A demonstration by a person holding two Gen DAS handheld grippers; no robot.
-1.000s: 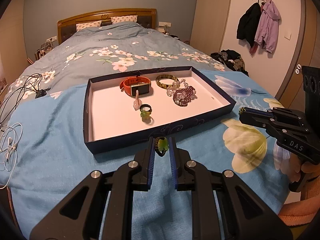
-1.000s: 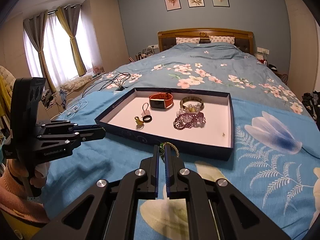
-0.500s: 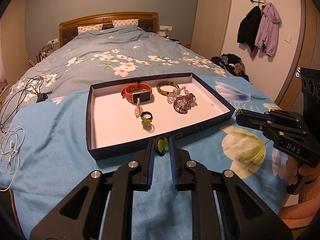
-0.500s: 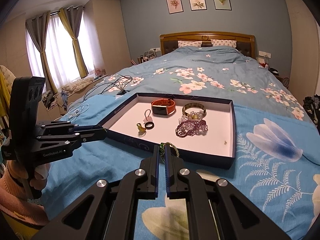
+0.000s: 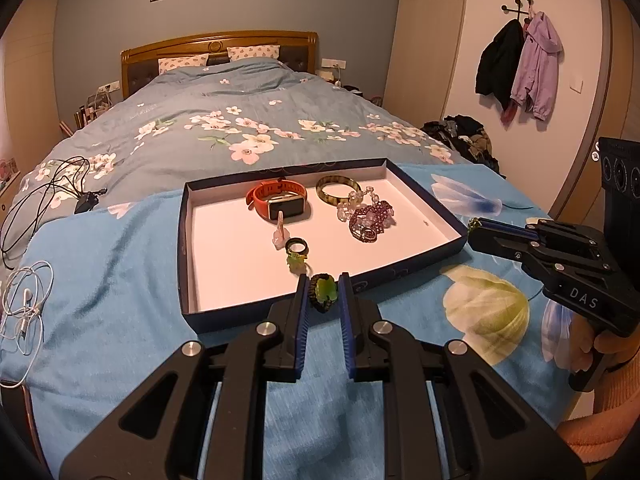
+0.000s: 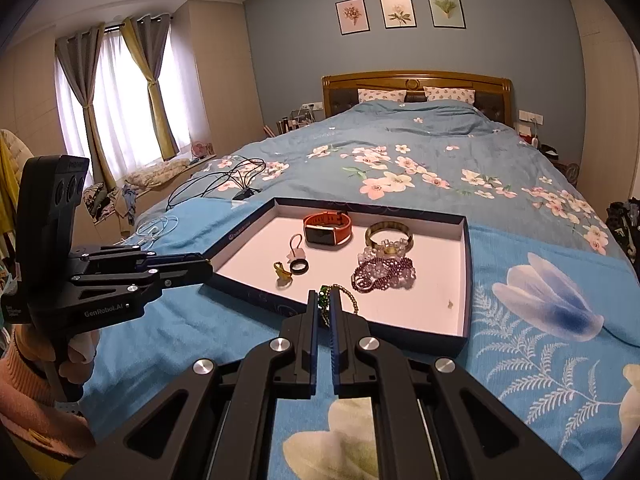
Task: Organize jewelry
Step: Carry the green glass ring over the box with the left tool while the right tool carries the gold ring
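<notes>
Blue bedding with large printed flowers covers the bed (image 5: pixel 120 280), and on it lies the shallow dark box lid (image 5: pixel 185 264) that I use as a tray and as my landmark. Inside the lid, toward its far side, I see an orange watch (image 5: pixel 280 202), a striped bangle (image 5: pixel 338 189) and a heap of purple and clear beads (image 5: pixel 370 216); nearer its middle are a black ring (image 5: pixel 297 246) and a small green charm (image 5: pixel 295 261). My left claw (image 5: pixel 323 294) is nearly pressed together and pinches a green stone pendant on a dark cord (image 5: pixel 323 292), held just at the near wall of the lid. My right claw (image 6: pixel 325 308) is closed as tight as it goes on a thin chain with green beads (image 6: pixel 340 298), which hangs out from the tips above the near part of the lid. I think the main risk is the chain: it is thin and only a little of it is between the pads, so it may slip out, or its loose loop may catch on the wall of the lid or tangle with the beads when I lower it. The pendant is gripped only at the very tips, so a turn of my wrist could make it fall on the soft bedding outside the lid, where it is hard to pick up. Both claws also point toward the same near part of the lid, and they could bump.
</notes>
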